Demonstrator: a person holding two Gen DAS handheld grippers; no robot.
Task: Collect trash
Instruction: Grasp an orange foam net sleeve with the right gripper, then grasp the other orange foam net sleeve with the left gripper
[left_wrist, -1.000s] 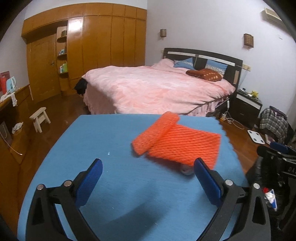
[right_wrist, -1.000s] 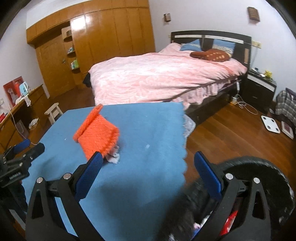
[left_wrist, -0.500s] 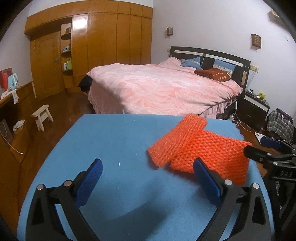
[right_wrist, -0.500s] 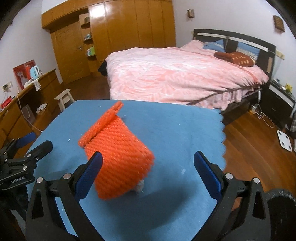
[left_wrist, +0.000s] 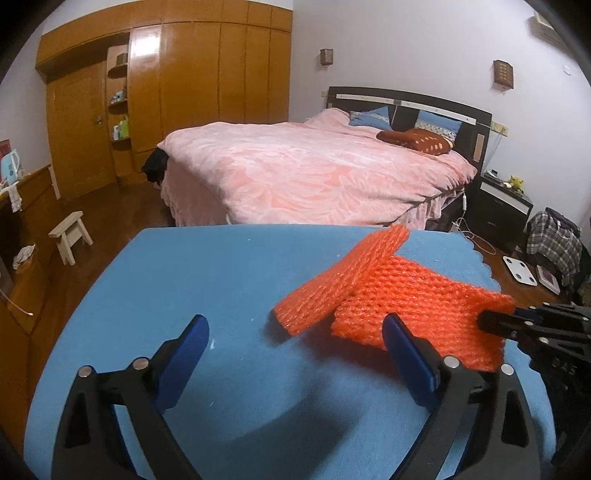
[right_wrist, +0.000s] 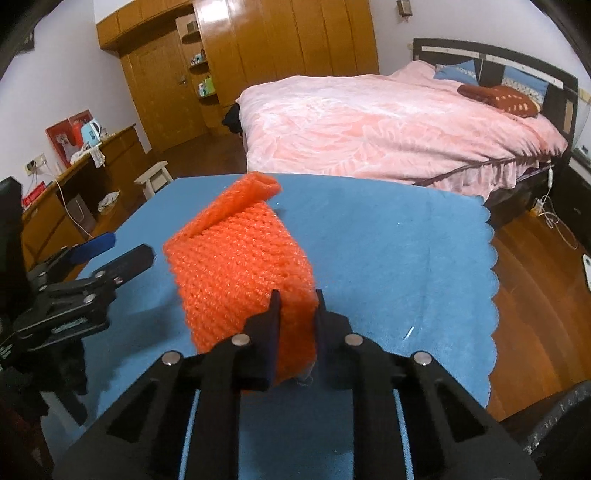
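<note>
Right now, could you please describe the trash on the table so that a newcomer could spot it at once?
In front of the pink bed is a table under a blue cloth. On its right side lies orange foam netting, one end rolled over. It is the only orange thing there, and the right gripper is closing on its near edge.

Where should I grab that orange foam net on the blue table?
Probably the near short edge of the orange foam net, coming from the near side. It's flat and soft there, and the right gripper is closing on that edge, while the far end is rolled thick.
</note>
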